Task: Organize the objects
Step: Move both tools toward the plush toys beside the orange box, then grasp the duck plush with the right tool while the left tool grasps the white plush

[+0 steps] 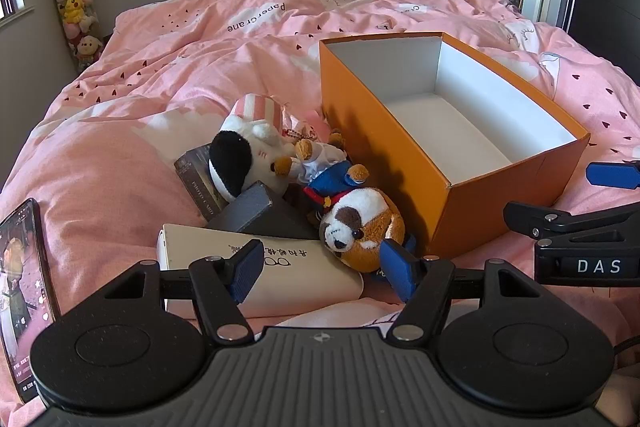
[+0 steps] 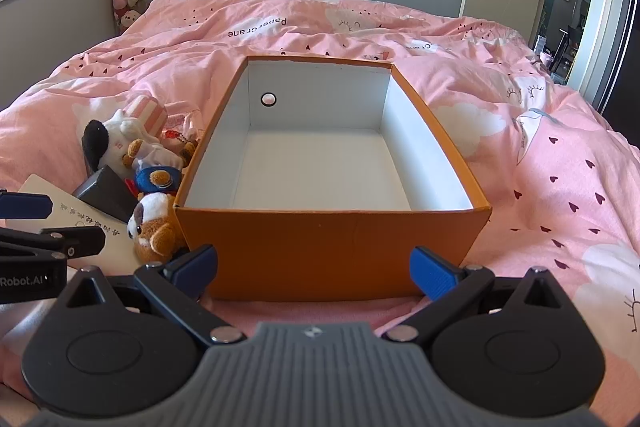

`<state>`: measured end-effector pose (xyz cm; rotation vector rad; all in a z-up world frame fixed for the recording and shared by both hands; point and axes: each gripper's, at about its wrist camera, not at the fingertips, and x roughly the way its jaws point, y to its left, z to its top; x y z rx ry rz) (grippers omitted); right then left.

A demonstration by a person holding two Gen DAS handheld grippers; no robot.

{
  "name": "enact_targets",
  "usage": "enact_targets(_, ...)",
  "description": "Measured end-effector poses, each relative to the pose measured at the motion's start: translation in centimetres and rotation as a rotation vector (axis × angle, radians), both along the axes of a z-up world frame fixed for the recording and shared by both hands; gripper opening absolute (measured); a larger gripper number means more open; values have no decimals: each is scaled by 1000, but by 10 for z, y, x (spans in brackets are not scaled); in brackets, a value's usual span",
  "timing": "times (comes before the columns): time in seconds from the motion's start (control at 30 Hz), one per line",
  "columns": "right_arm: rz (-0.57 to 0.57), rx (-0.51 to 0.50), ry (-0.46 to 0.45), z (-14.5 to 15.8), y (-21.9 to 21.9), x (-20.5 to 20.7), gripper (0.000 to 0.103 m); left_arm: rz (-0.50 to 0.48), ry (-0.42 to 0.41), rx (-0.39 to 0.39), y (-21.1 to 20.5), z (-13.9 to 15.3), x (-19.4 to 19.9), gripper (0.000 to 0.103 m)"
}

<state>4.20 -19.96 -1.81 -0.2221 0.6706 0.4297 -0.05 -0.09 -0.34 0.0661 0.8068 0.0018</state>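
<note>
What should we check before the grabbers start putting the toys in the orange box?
1. Orange box open and with nothing in it: ok.
2. Left gripper open, nothing held: ok.
3. Right gripper open, nothing held: ok.
4. Brown and white plush within easy reach, right ahead of the left gripper's fingers: ok.
5. Plush free to lift: cannot tell; it leans against the box and the cream case.
6. Phone clear of the pile: ok, it lies apart at the left.
</note>
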Motion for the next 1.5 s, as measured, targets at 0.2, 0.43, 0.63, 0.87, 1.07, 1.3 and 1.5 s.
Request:
enact_targets(0.2,1,-2,1,0,0,0,102,-12,-4,-10,-1,2,0,75)
enact_targets(0.43,6,-7,0,0,1,0,102,-33,-32,-4,0,7,-1,75)
enact_targets(0.63,19,16,-26,9,0,1,102,-64,-40,-18,5,14,0,66)
enact_targets(0.87,106,26,-34,25,12,5,80,-58,-23,-70,25,28,8,54)
enact_targets(1.07,264,44,-27,41,36,9,61,-61,26,-118,48,33,20,33)
enact_targets(1.3,464,6,101,46,85,34,55,-101,105,-176,66,32,47,32)
enact_targets(1.5,584,-144,161,34,134,54,55,-116,154,-142,76,25,72,35)
